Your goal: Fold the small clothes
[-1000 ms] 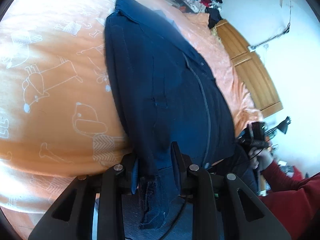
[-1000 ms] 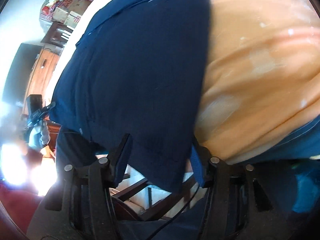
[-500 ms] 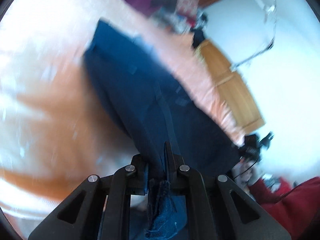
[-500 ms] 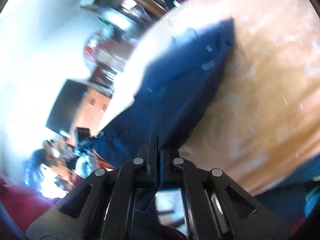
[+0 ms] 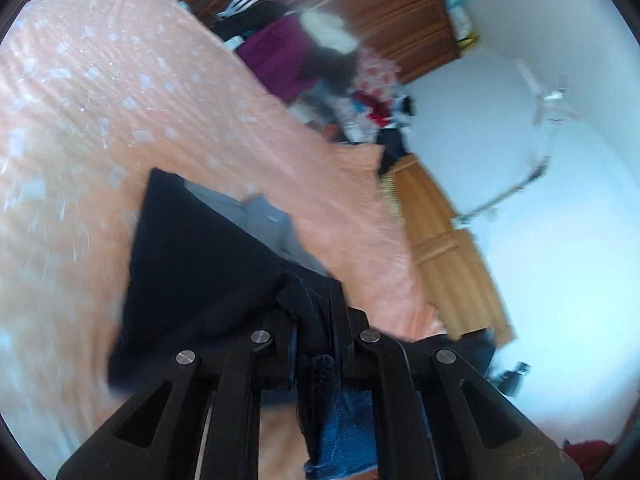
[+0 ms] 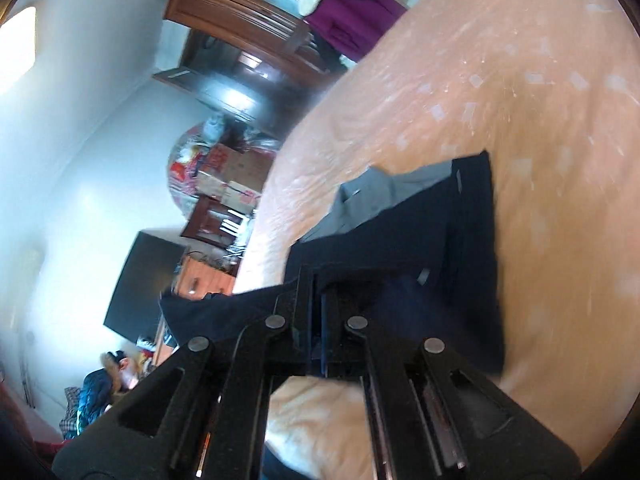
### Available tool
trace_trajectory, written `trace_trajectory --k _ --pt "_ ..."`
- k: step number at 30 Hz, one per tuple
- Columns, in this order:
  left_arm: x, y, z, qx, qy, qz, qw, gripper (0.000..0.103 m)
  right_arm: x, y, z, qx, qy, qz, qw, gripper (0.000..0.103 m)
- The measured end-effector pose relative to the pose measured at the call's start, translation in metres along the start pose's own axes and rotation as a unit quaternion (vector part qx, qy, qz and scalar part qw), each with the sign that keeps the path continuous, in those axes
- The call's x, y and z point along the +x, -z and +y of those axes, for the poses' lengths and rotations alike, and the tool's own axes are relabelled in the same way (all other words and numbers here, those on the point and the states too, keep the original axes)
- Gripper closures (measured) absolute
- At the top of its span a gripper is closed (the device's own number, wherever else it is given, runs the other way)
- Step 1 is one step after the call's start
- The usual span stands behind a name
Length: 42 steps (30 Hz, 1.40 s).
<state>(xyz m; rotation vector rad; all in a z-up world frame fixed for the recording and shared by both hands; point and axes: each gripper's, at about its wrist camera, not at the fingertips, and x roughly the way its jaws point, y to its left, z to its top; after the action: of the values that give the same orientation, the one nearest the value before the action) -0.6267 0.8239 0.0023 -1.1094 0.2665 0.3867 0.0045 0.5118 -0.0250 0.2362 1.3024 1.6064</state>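
Dark navy trousers [image 5: 200,264] lie on an orange bedspread [image 5: 100,100] with their far end showing a grey lining [image 5: 264,220]. My left gripper [image 5: 314,312] is shut on one corner of the near hem, which bunches between its fingers. In the right wrist view the same trousers [image 6: 440,232] stretch away from my right gripper [image 6: 318,300], shut on the other corner of the hem. The near end is lifted off the bedspread [image 6: 520,80] and carried toward the far end.
Beyond the bed stand a dark wooden wardrobe [image 5: 360,8], a purple garment [image 5: 280,52] and a pile of clothes [image 5: 372,96]. A light wooden cabinet [image 5: 444,240] sits at the bed's right. A dark screen [image 6: 140,280] and cluttered shelves [image 6: 216,176] line the wall.
Both grippers closed on the trousers' near hem, lifted it and swept it forward over the garment. The visible length of flat trousers has shrunk.
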Motion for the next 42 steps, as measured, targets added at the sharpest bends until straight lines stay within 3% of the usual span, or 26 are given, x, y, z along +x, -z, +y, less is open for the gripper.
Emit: trace_trajectory --k 1,3,4,5,6,8,9,12,14,17,20,24,28,29,31,39,42 --pt "0.018 -0.013 0.011 -0.008 -0.008 0.007 0.9999 0.089 0.014 -0.013 -0.013 0.004 0.001 0.01 1.0 0.099" --pt "0.06 -0.033 0.044 -0.026 -0.059 0.018 0.9977 0.089 0.039 -0.032 -0.04 -0.003 0.038 0.022 0.999 0.092" --pt "0.073 -0.036 0.059 -0.035 -0.074 0.025 0.9964 0.082 0.054 -0.04 -0.058 0.002 0.054 0.032 0.998 0.086" --pt "0.096 -0.042 0.074 -0.036 -0.104 0.042 0.993 0.079 0.066 -0.044 -0.078 0.017 0.072 0.038 0.997 0.078" --pt "0.123 -0.046 0.098 -0.049 -0.14 0.067 0.9866 0.073 0.075 -0.047 -0.098 0.028 0.099 0.042 0.994 0.062" --pt "0.15 -0.047 0.123 -0.073 -0.161 0.093 0.9799 0.069 0.08 -0.048 -0.12 0.043 0.11 0.046 0.992 0.057" --pt "0.155 -0.049 0.127 -0.074 -0.158 0.084 0.9812 0.069 0.082 -0.049 -0.124 0.045 0.104 0.047 0.992 0.055" --pt "0.149 -0.053 0.113 -0.052 -0.136 0.058 0.9876 0.045 0.088 -0.042 -0.123 0.008 0.12 0.06 0.991 0.05" --pt "0.14 -0.053 0.096 -0.01 -0.152 0.05 0.9871 0.038 0.094 -0.04 -0.118 -0.02 0.133 0.07 0.988 0.05" --pt "0.119 -0.054 0.078 0.035 -0.182 0.026 0.9823 0.03 0.107 -0.038 -0.113 -0.046 0.145 0.086 0.985 0.048" --pt "0.105 -0.06 0.072 0.071 -0.241 0.01 0.9678 0.029 0.122 -0.045 -0.124 -0.047 0.151 0.09 0.983 0.048" --pt "0.106 -0.063 0.073 0.083 -0.256 0.025 0.9628 0.029 0.125 -0.043 -0.129 -0.049 0.157 0.091 0.982 0.05" --pt "0.117 -0.062 0.071 0.096 -0.259 0.036 0.9604 0.029 0.126 -0.043 -0.135 -0.034 0.152 0.088 0.984 0.079" --pt "0.12 -0.059 0.071 0.095 -0.257 0.038 0.961 0.029 0.125 -0.042 -0.139 -0.026 0.15 0.087 0.985 0.082" --pt "0.123 -0.054 0.067 0.096 -0.254 0.039 0.9617 0.029 0.123 -0.041 -0.14 -0.028 0.155 0.081 0.984 0.103" --pt "0.104 -0.013 0.042 0.125 -0.25 0.05 0.9588 0.029 0.114 -0.035 -0.134 -0.044 0.165 0.068 0.983 0.103" --pt "0.083 0.0 0.036 0.119 -0.241 0.039 0.9623 0.029 0.107 -0.035 -0.13 -0.045 0.159 0.052 0.985 0.103"
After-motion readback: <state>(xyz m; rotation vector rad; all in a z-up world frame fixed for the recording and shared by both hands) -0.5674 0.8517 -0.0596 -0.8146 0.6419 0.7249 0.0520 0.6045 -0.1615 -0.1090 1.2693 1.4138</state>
